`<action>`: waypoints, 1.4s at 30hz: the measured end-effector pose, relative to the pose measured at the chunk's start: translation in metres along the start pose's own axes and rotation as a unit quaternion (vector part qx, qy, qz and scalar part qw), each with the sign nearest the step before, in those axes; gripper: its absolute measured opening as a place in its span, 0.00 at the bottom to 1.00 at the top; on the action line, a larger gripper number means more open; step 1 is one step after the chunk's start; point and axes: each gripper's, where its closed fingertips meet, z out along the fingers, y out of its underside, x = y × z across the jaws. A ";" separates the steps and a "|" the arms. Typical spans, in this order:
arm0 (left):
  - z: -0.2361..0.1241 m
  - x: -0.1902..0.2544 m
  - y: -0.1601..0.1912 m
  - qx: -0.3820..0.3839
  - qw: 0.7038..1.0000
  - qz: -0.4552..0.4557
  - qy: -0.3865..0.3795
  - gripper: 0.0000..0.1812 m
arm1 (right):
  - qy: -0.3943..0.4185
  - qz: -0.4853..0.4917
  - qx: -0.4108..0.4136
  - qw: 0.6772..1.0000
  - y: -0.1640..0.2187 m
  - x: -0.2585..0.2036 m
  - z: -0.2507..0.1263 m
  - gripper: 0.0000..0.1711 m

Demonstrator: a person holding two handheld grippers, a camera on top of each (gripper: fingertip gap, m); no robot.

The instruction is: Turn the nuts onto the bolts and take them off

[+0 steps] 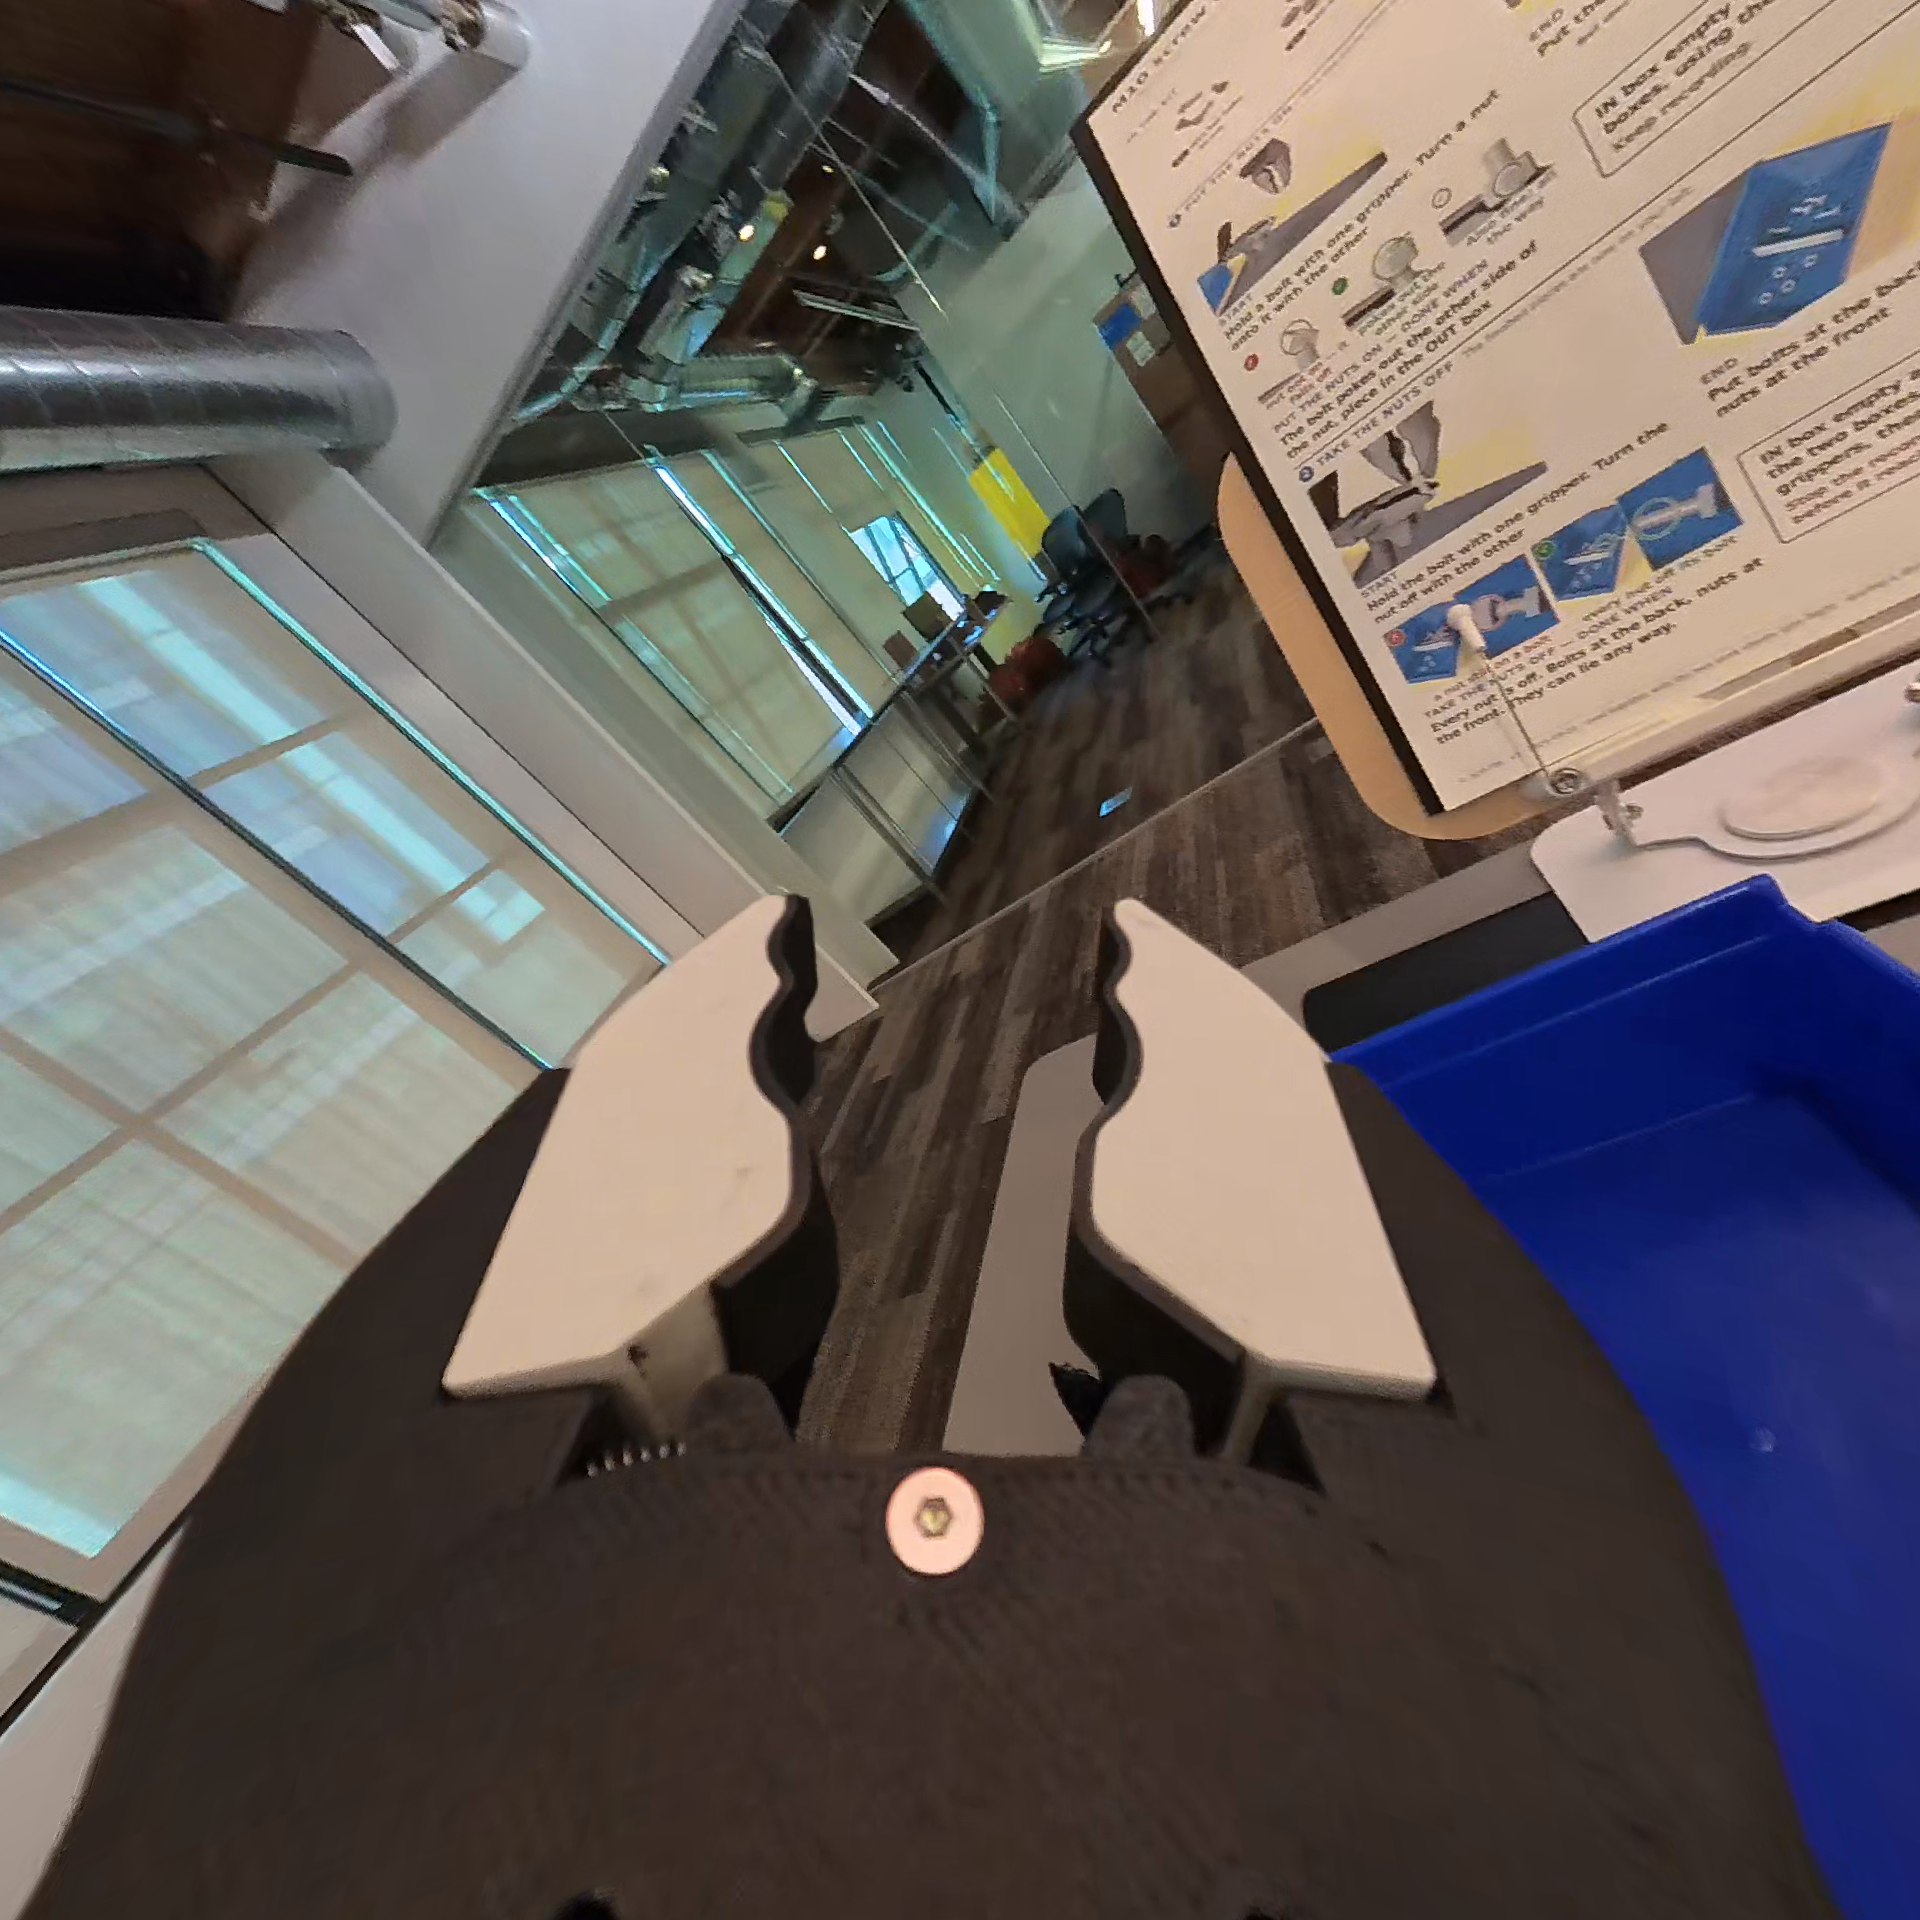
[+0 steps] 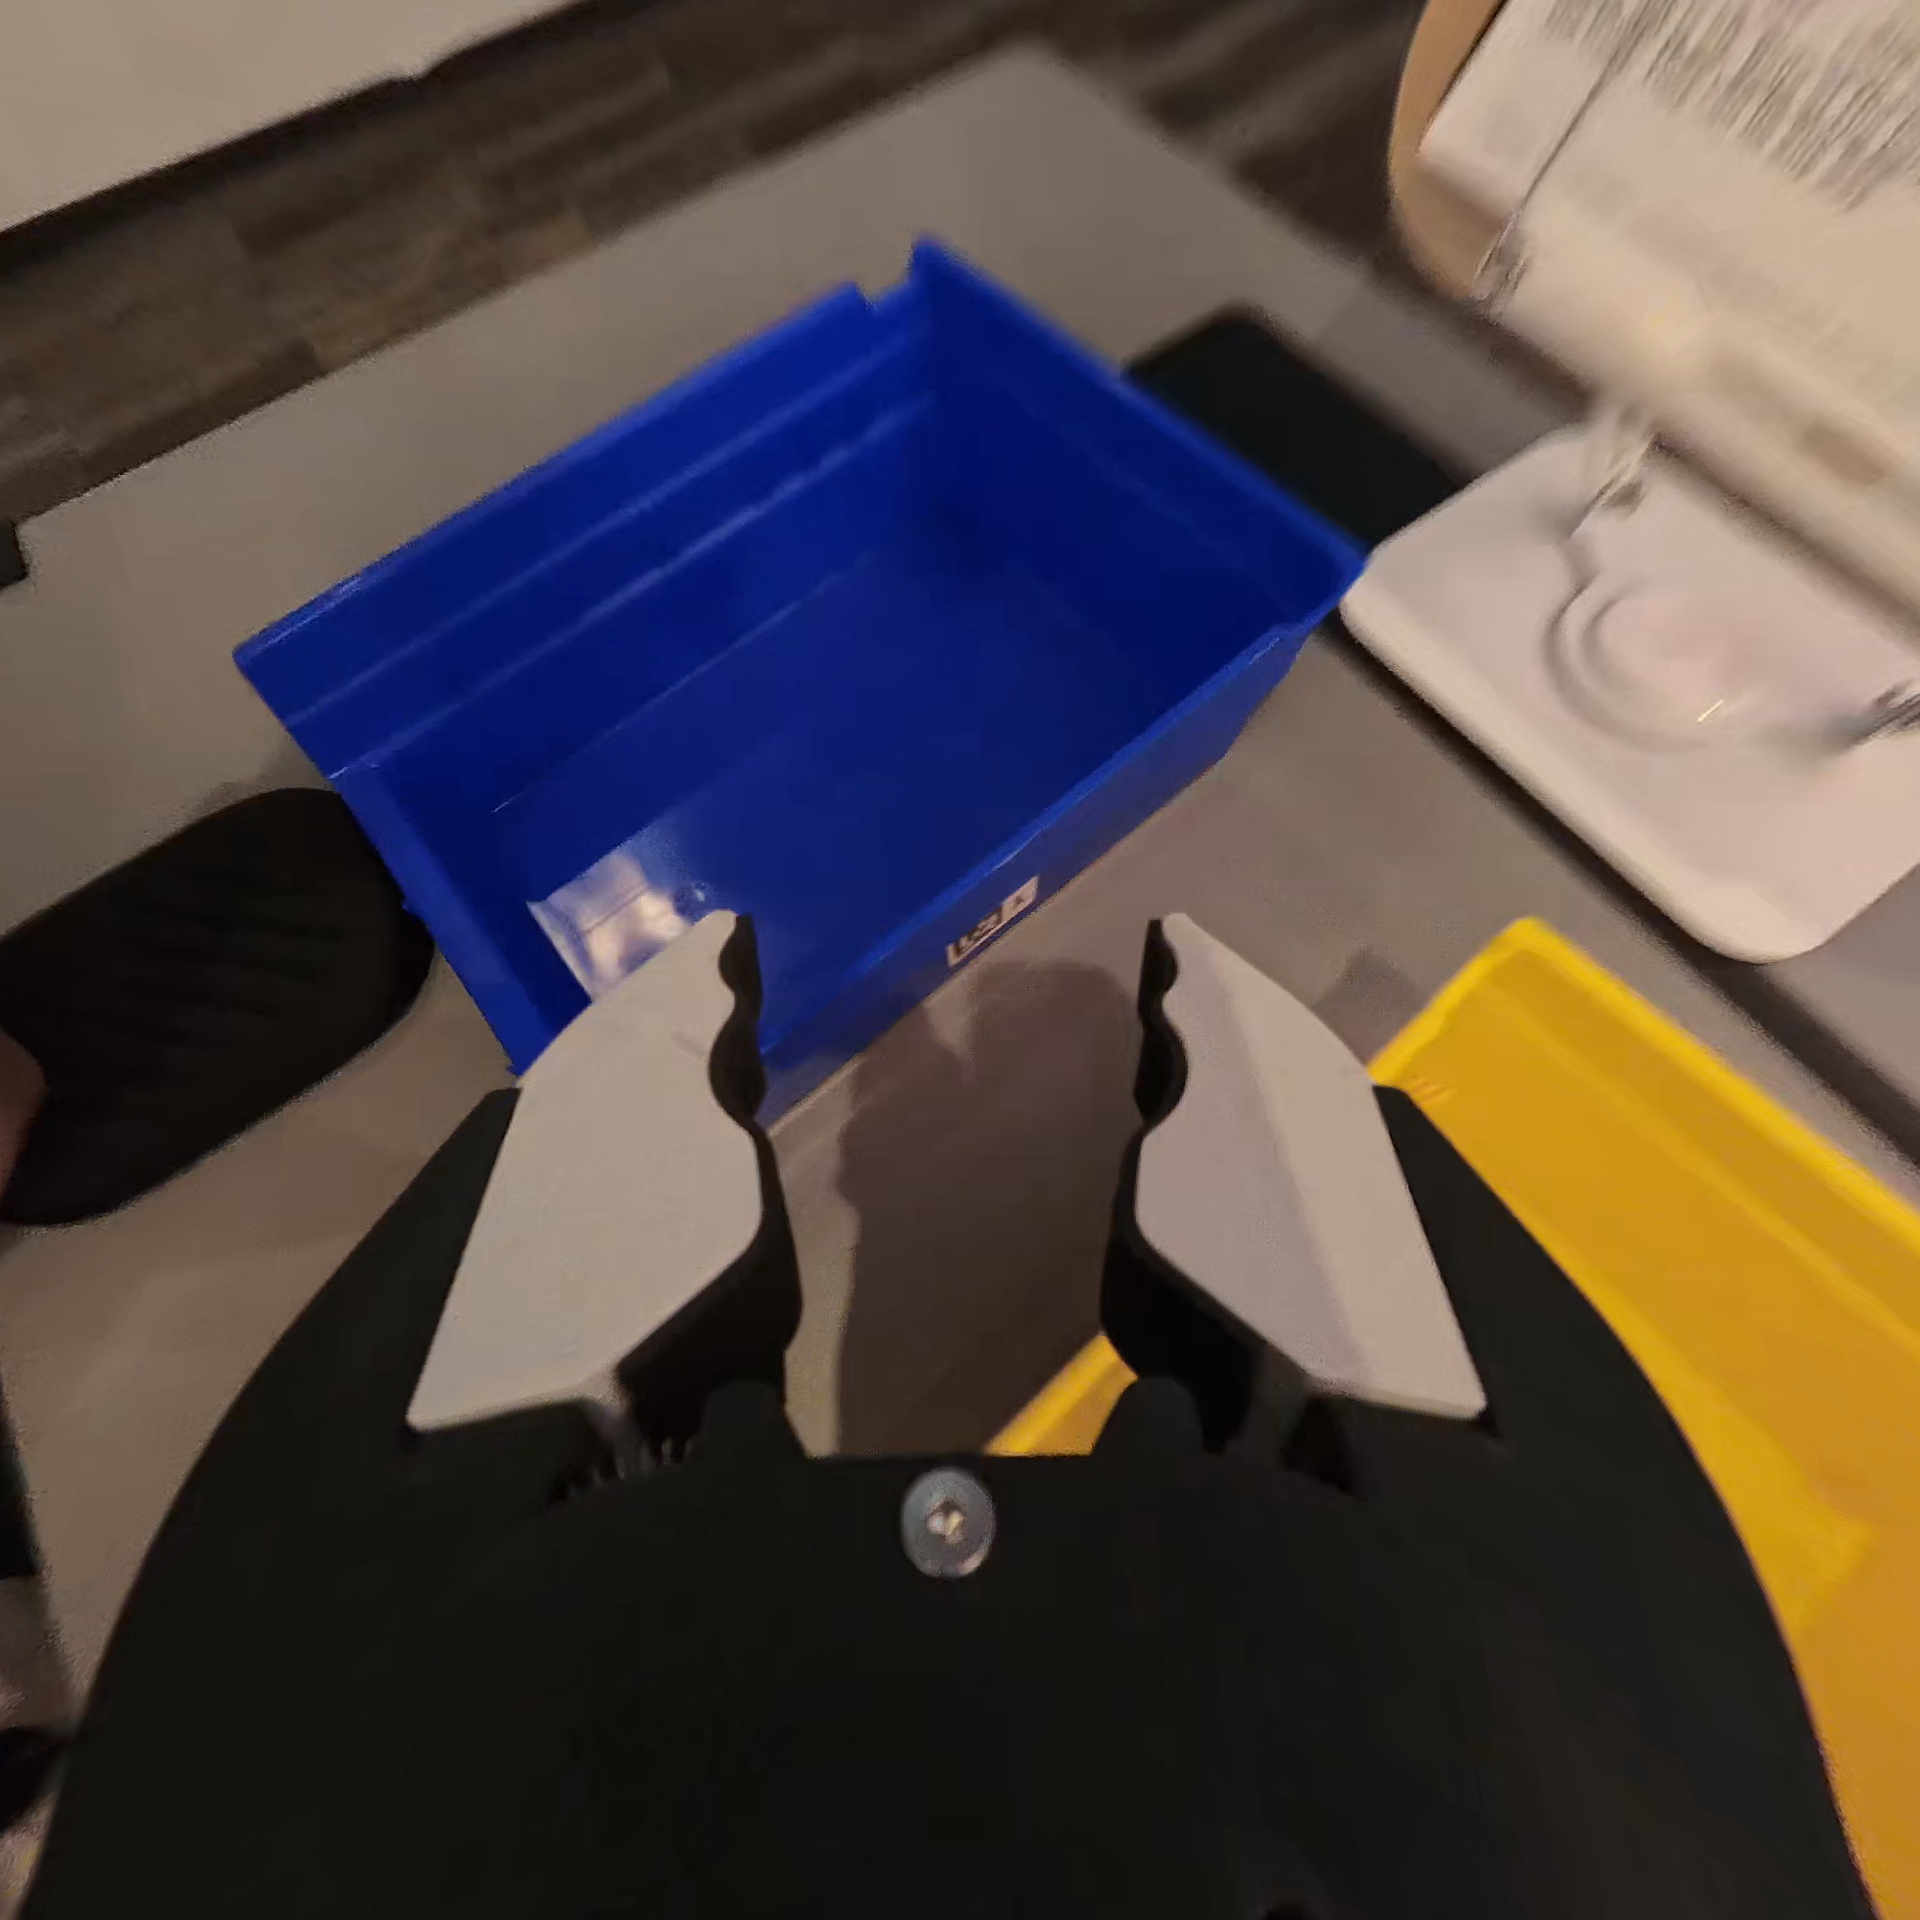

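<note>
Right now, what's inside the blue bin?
The blue bin shows only bare blue floor and a pale glare; no nuts or bolts visible. The right gripper, open, hides its near corner.

Your blue bin [image 2: 1091, 821] sits upright on the grey worktop [image 2: 1299, 862], its bare floor showing; yellow bin [image 2: 1621, 1164] lies just beside it. No nuts or bolts visible.
</note>
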 end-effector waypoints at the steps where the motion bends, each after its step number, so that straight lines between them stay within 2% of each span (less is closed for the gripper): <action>1: -0.001 -0.001 0.000 0.001 1.000 0.003 -0.004 0.28 | 0.000 0.026 -0.034 0.999 0.005 0.001 0.013 0.42; 4: -0.003 0.000 -0.002 0.002 1.000 0.009 -0.005 0.29 | 0.041 0.054 -0.148 0.987 0.030 0.017 0.041 0.42; 6: -0.005 0.001 -0.005 0.005 1.000 0.013 -0.007 0.28 | 0.040 0.084 -0.201 0.975 0.044 0.018 0.052 0.43; 9: -0.007 0.002 -0.008 0.013 1.000 0.015 -0.007 0.28 | 0.013 0.165 -0.227 0.960 0.049 0.006 0.066 0.35; 13: -0.007 0.003 -0.007 0.010 1.000 0.012 -0.002 0.28 | -0.003 0.205 -0.281 0.938 0.056 -0.009 0.085 0.27; 14: -0.007 0.003 -0.006 0.011 1.000 0.012 -0.001 0.28 | -0.003 0.210 -0.290 0.934 0.055 -0.010 0.089 0.20; 20: -0.011 0.000 -0.006 0.017 0.999 -0.031 0.026 0.28 | 0.033 0.184 -0.348 0.919 0.049 0.003 0.099 0.04; 24: -0.017 -0.012 -0.007 0.034 0.998 -0.054 0.020 0.28 | 0.027 0.175 -0.371 0.912 0.041 0.006 0.091 0.04; 28: -0.029 -0.021 -0.019 0.076 0.989 -0.117 0.041 0.28 | 0.021 0.161 -0.395 0.904 0.025 0.007 0.062 0.04; 32: -0.043 -0.022 -0.032 0.107 0.973 -0.190 0.078 0.27 | 0.024 0.147 -0.398 0.905 0.000 0.018 0.011 0.04; 37: -0.061 -0.018 -0.050 0.147 0.946 -0.255 0.135 0.31 | 0.069 0.175 -0.350 0.917 -0.020 0.072 -0.083 0.04; 42: -0.065 -0.012 -0.050 0.133 0.947 -0.254 0.148 0.32 | 0.144 0.259 -0.269 0.917 0.005 0.150 -0.199 0.05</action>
